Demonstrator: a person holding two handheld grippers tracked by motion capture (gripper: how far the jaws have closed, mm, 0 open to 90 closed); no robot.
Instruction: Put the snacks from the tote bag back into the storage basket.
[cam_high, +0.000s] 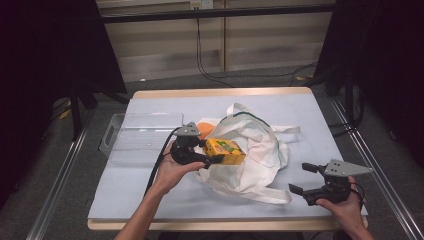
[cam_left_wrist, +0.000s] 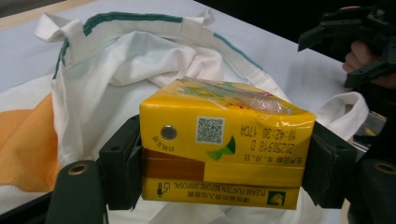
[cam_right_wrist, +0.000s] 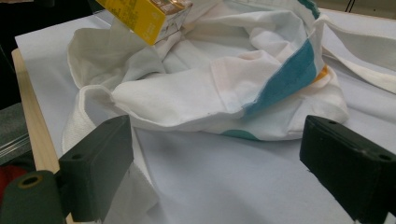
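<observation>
Right now the left tongs (cam_high: 212, 159) pinch a yellow drink carton (cam_high: 225, 151) by its two ends, holding it over the crumpled white cloth bag (cam_high: 255, 150) that lies in the middle of the bench (cam_high: 150, 195). From the left gripper view the carton (cam_left_wrist: 224, 149) sits squarely between the two black jaws, one pressed against each end, with a foil straw hole, a small square code and printed date lines facing the camera; the bag (cam_left_wrist: 130, 70) spreads out behind it, its rim edged in green, and an orange patch shows at the left.

At the near right corner of the bench, the right tongs (cam_high: 302, 179) are spread wide and grip nothing, held in the person's right hand (cam_high: 345, 207) just beside the bag's loose handle. From the right gripper view the two jaws stand well apart with bare bench surface between them, the bag (cam_right_wrist: 224, 84) lies ahead with a teal and orange strip on its fold, and a corner of the carton (cam_right_wrist: 144, 16) shows at the top.

The person's left hand (cam_high: 172, 170) wraps the left gripper from below. A clear plastic tray (cam_high: 135, 135) rests on the left part of the bench, near the left hand, and something orange (cam_high: 204, 126) shows between the tray and the bag, partly hidden by the gripper.
</observation>
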